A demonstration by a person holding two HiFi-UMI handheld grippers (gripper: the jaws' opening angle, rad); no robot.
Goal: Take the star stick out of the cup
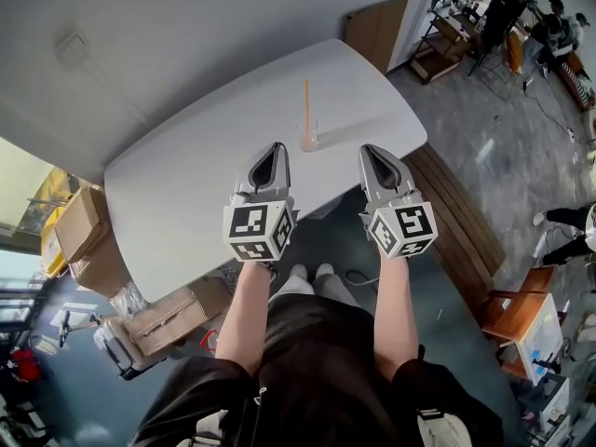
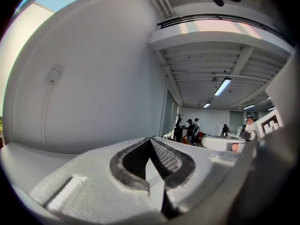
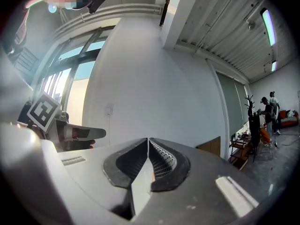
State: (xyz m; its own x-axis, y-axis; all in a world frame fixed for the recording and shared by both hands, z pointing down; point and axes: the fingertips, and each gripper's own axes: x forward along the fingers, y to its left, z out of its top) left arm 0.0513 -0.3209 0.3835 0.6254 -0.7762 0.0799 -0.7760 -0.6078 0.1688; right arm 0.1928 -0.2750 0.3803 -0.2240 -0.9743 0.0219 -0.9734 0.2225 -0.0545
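A thin orange stick (image 1: 306,110) stands upright in a small clear cup (image 1: 311,139) near the middle of the white table (image 1: 186,194). Its lower end in the cup looks pinkish; I cannot make out the star. My left gripper (image 1: 277,146) hovers over the table's near edge, just left of the cup and short of it. To the cup's right, my right gripper (image 1: 370,149) is held at the same height. Both are shut with nothing between the jaws, as the left gripper view (image 2: 150,138) and the right gripper view (image 3: 148,139) show. Neither gripper view shows the cup.
Cardboard boxes (image 1: 84,231) are stacked on the floor left of the table. A wooden bench (image 1: 456,203) runs along its right side, with a wooden chair (image 1: 521,310) further right. A wooden panel (image 1: 377,26) leans on the far wall. People stand at the back right (image 1: 559,26).
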